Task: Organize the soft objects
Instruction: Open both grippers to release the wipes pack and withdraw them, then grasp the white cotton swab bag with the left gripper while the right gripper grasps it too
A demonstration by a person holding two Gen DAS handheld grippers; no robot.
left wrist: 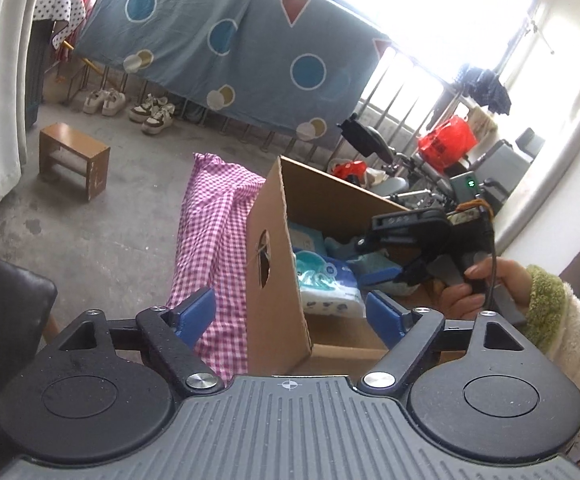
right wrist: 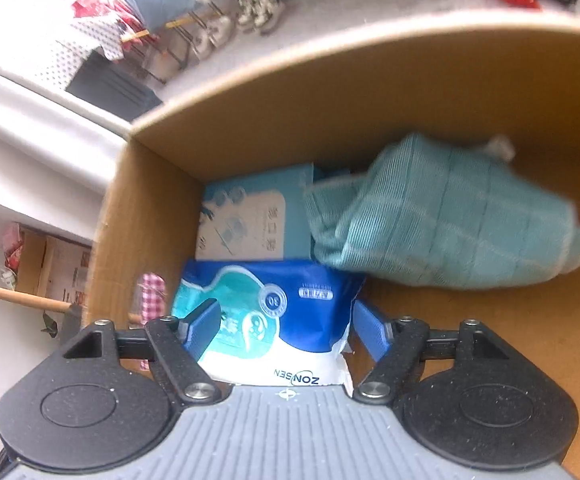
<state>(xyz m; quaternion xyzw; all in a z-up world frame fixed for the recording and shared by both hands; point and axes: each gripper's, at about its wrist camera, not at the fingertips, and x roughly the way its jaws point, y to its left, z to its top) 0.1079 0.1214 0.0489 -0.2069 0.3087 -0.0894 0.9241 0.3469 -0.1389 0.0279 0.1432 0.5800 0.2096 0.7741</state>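
Both grippers stood open as I watched: left gripper (left wrist: 290, 316) spread wide over the cardboard box's (left wrist: 274, 272) near wall, holding nothing; right gripper (right wrist: 286, 332) inside the box, pads apart on either side of the blue tissue pack (right wrist: 290, 312), not pressing it. Beside that pack lay the teal cloth (right wrist: 442, 216) and a pale blue packet (right wrist: 254, 216). Pink checked fabric (left wrist: 210, 232) lay outside the box.

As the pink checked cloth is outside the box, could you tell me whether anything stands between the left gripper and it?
Nothing visible does: the left gripper is open, with the pink checked cloth just ahead. The cardboard box has its near wall beside the cloth, between it and the inside.
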